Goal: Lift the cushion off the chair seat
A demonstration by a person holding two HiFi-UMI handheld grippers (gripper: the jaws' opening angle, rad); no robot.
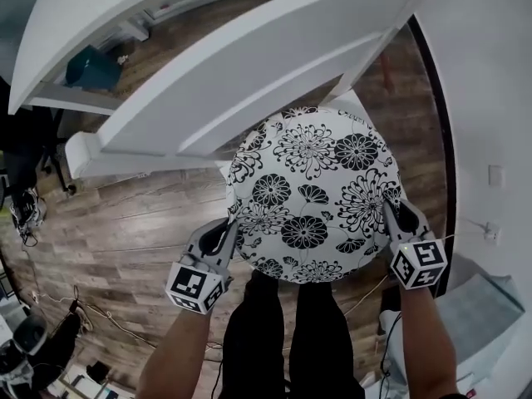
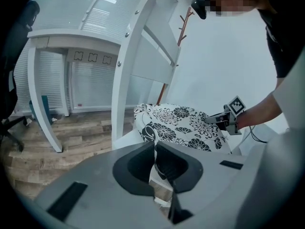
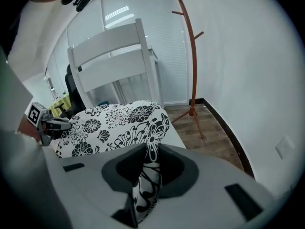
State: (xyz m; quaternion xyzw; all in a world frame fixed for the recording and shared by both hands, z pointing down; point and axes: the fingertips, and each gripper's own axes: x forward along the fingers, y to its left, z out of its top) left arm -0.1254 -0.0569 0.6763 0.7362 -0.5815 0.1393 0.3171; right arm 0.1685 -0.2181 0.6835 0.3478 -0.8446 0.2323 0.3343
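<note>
Pinching round, soft floral cushion (image 1: 309,194)

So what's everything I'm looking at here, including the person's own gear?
Cushion: one, round, white with black flowers, on the chair seat.
Chair: one, white, in front of the person.
Coat stand: one, orange-brown, by the white wall.
Box: one, teal, on the floor beyond the chair.
Floor: brown wood planks.
Left gripper: one, grey, jaws shut on the cushion's left edge.
Right gripper: one, grey, jaws shut on the cushion's right edge.
</note>
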